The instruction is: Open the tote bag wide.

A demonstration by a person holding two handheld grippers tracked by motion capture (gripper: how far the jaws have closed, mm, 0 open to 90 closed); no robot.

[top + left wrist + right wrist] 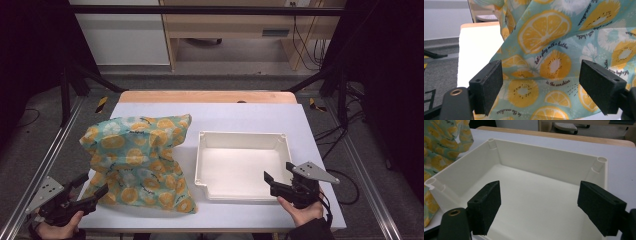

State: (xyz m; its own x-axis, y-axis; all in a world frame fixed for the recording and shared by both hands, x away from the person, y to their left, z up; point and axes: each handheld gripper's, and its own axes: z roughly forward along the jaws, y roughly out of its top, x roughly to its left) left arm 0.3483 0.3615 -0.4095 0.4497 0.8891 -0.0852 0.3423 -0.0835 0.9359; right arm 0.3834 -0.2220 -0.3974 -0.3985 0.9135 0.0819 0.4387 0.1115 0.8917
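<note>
The left gripper [86, 192] sits at the near left corner of the table, held in a hand [59, 229] that comes in from the bottom edge. Its jaws stand wide apart with nothing between the pads. In the left gripper view [541, 87] the two black pads frame a patch of printed cloth [554, 50] that lies just ahead of them, apart from both pads. The cloth [137, 160] is turquoise with orange and lemon slices and small lines of script. It lies crumpled and partly raised on the left half of the table, its near edge just beside the left gripper's tips.

The right gripper [274, 184] sits at the near right, held in the other hand [301, 212], with a grey three-cornered plate on top. Its jaws are also spread wide and hold nothing. They point toward the near right corner of a white tray [242, 137]. In the right gripper view [539, 207] the pads stand over the tray's near rim, and the tray [544, 165] shows bare inside, with rounded posts at its corners.

The tray rests on the white table [240, 117], just to the right of the cloth. Whether the cloth touches the tray's left wall cannot be told. A wooden strip runs along the table's far edge
</note>
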